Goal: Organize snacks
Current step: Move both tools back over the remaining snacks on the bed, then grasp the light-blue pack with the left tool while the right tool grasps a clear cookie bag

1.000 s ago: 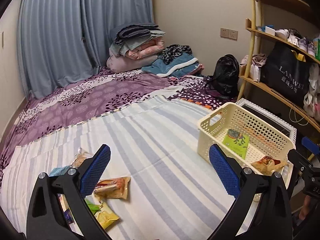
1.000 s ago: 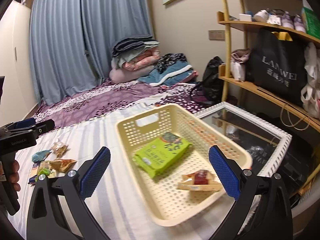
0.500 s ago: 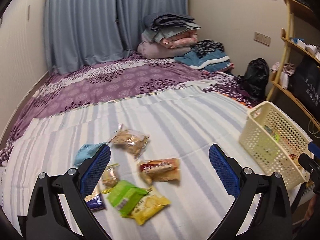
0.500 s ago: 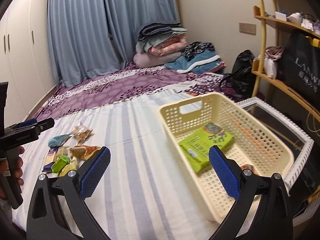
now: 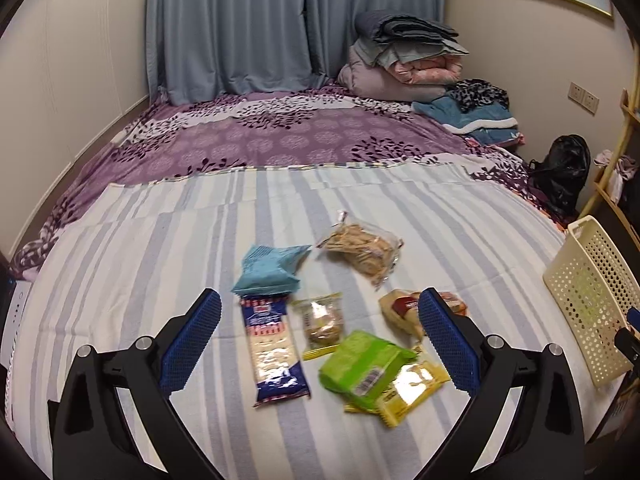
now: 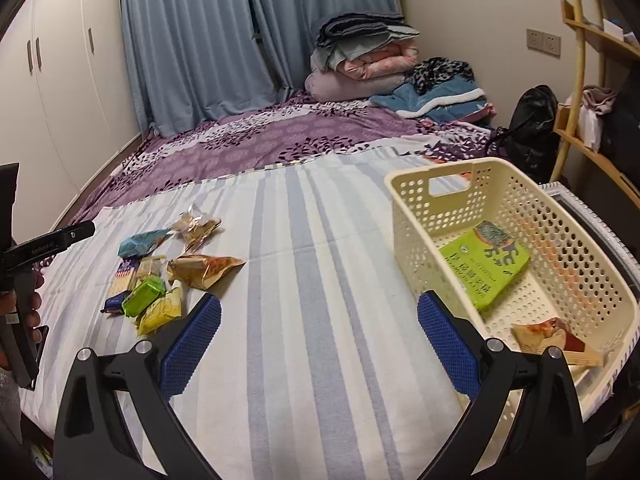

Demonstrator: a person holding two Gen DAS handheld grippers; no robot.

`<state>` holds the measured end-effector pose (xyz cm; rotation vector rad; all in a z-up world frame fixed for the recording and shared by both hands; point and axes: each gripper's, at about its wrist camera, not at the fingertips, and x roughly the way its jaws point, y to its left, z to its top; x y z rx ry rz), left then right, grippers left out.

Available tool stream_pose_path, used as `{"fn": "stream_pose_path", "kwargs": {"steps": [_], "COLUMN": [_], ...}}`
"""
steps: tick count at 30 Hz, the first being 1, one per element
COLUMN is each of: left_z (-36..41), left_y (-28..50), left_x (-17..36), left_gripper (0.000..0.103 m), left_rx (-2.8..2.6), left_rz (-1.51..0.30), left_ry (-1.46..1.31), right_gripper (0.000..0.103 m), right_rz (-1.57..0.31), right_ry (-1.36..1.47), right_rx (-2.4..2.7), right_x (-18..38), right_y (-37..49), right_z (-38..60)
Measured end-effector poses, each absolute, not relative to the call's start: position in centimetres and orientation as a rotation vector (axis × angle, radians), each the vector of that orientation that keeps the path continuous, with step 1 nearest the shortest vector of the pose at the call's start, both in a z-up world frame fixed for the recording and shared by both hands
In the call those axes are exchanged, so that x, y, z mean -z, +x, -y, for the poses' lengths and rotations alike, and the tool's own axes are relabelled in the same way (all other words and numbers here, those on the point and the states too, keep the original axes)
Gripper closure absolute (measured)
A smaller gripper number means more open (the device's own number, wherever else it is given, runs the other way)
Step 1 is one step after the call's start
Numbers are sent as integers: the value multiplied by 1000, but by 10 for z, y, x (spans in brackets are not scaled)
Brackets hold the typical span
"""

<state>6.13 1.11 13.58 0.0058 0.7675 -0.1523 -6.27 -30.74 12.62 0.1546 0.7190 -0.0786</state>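
Observation:
Several snack packs lie on the striped sheet: a blue cracker pack point(image 5: 270, 354), a teal bag point(image 5: 270, 270), a clear biscuit bag point(image 5: 362, 250), a small cookie pack point(image 5: 322, 320), a green pack point(image 5: 366, 368), a yellow pack point(image 5: 408, 388) and an orange-tan bag point(image 5: 400, 312). My left gripper point(image 5: 320, 346) is open and empty just above them. The cream basket point(image 6: 432, 216) holds a green pack point(image 6: 486, 266) and an orange snack point(image 6: 552, 338). My right gripper point(image 6: 320, 346) is open and empty over the sheet, left of the basket. The snack pile also shows in the right wrist view point(image 6: 160, 280).
Folded bedding point(image 5: 404, 60) is piled at the bed's far end by blue curtains point(image 5: 240, 28). A black bag point(image 5: 562, 174) and wooden shelves point(image 6: 592, 92) stand on the right. A white-framed glass table point(image 6: 592, 216) sits behind the basket. White wardrobes point(image 6: 60, 80) line the left wall.
My left gripper has swung left and down from the basket to over the snack pile. My right gripper has drawn back and left from above the basket; the orange snack lies in the basket.

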Motion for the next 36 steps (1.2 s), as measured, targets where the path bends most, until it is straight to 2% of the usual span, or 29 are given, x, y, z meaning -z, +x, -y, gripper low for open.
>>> {"fn": "stream_pose_path", "kwargs": {"steps": [13, 23, 36], "left_z": [-40, -36, -47], "left_y": [105, 170, 224], "left_x": [-105, -57, -15], "left_gripper": [3, 3, 3], "left_rx": [132, 149, 190], "left_rz": [-816, -942, -1054], "left_ry": [-10, 55, -20], "right_gripper": [5, 5, 5], "right_rz": [-772, -818, -882], "right_ry": [147, 157, 149], "right_rx": [29, 12, -72], "right_x": [-112, -98, -75], "right_y": [-48, -35, -3], "right_z": [293, 295, 270]}}
